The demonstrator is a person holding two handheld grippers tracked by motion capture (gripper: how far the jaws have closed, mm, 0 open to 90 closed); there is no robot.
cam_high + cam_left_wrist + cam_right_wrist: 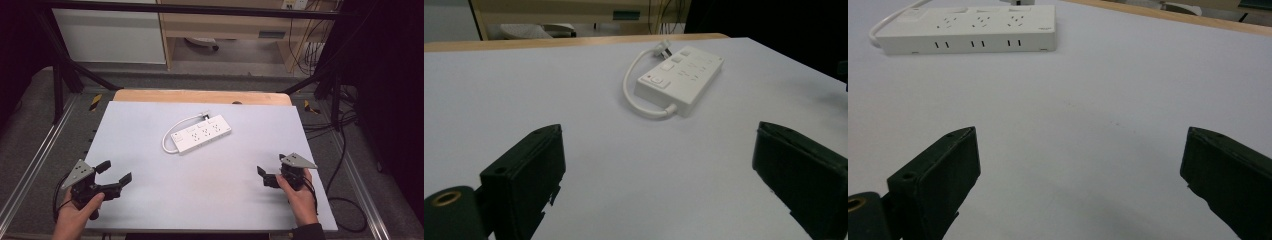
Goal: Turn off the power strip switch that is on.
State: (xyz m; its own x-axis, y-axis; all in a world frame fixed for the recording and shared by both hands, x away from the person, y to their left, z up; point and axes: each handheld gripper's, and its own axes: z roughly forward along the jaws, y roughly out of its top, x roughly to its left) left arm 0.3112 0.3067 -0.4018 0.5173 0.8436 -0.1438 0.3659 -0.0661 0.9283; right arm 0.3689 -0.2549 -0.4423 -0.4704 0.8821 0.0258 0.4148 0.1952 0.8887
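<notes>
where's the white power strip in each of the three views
High view: power strip lies slanted at the table's middle, ahead of both hands.
Left gripper view: upper middle-right, beyond the open jaws.
Right gripper view: top left, long side facing the camera.
Shared landmark: its short white cord, looping off one end, seen in the left gripper view and the right gripper view.

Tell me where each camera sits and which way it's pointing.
High view: above the near table edge, looking forward and down; both hands, left gripper and right gripper show.
Left gripper view: rides the left gripper, looks between its open jaws across the table toward the power strip.
Right gripper view: rides the right gripper, jaws open, facing the strip's side.
All share the power strip.
</notes>
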